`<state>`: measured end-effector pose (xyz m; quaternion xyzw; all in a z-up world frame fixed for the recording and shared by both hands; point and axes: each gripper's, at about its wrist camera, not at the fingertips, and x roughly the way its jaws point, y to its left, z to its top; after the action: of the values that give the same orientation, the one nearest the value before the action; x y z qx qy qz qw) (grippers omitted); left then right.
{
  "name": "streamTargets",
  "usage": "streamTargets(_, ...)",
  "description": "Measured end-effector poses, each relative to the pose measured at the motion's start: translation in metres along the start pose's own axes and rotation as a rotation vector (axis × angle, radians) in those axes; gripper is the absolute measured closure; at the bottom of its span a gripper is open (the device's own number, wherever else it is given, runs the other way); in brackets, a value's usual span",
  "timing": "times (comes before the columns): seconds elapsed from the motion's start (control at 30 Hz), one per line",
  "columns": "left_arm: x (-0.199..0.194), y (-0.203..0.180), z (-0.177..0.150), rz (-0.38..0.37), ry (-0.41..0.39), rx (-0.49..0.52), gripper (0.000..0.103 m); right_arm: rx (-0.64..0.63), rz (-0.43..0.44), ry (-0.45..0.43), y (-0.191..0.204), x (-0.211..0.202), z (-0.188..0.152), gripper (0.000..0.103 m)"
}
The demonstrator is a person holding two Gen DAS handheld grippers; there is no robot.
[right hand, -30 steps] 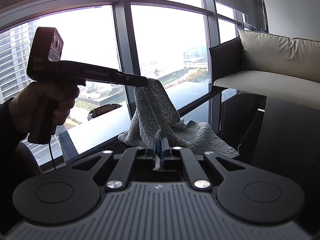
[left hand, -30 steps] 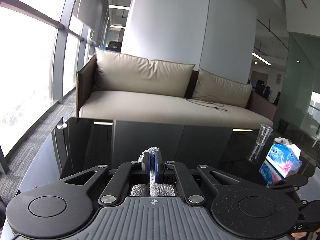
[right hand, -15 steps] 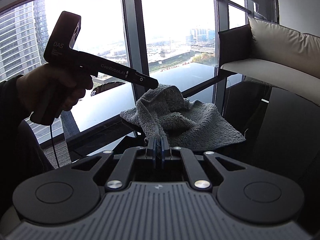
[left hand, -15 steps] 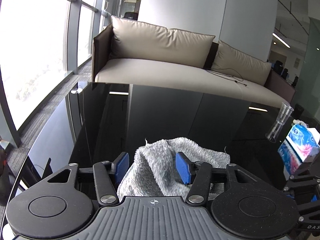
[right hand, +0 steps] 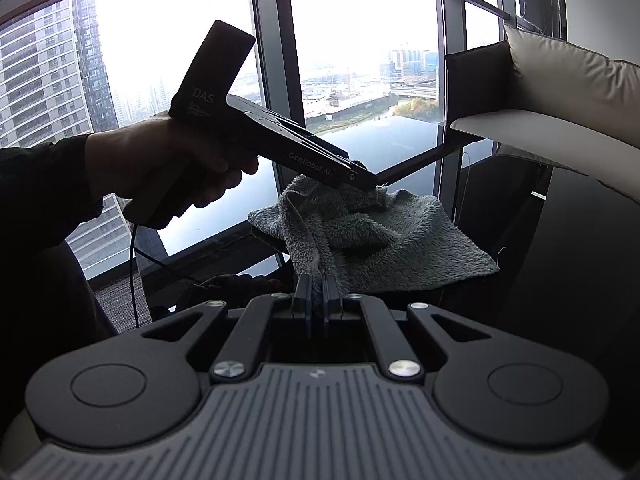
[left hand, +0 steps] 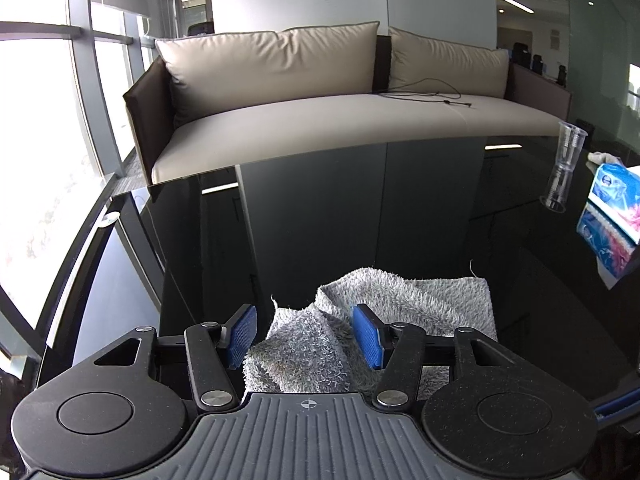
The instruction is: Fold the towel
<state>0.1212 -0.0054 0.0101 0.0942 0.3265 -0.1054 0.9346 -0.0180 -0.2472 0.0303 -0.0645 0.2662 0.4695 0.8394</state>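
Observation:
A grey fluffy towel (left hand: 400,312) lies crumpled on the black glossy table (left hand: 340,220), partly doubled over itself. My left gripper (left hand: 306,334) is open, its blue pads on either side of a raised towel fold, not gripping it. In the right wrist view the towel (right hand: 384,240) lies near the table's window edge. My right gripper (right hand: 316,286) is shut on the towel's near edge. The left gripper (right hand: 360,178) shows there too, held in a hand and pointing down at the towel's far side.
A clear plastic cup (left hand: 566,160) and a blue tissue pack (left hand: 614,196) stand at the table's right. A beige sofa (left hand: 320,100) runs behind the table. Large windows (right hand: 360,40) line the window side.
My left gripper opened and let go of the towel corner, which dropped onto the table. The towel has gone from hanging up to lying in a heap. The right gripper stays shut on its edge.

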Motion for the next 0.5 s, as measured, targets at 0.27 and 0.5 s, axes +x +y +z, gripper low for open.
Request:
streamTargets(0.27,0.007,0.002,-0.008,-0.002,0.028,0.008,0.097,0.003,-0.014,0.007,-0.001,0.001,0.001,0.098)
streamTargets(0.5,-0.021,0.010,-0.009,0.016,-0.028,-0.041,0.097,0.023,-0.093,-0.016,-0.009,0.000,0.001,0.098)
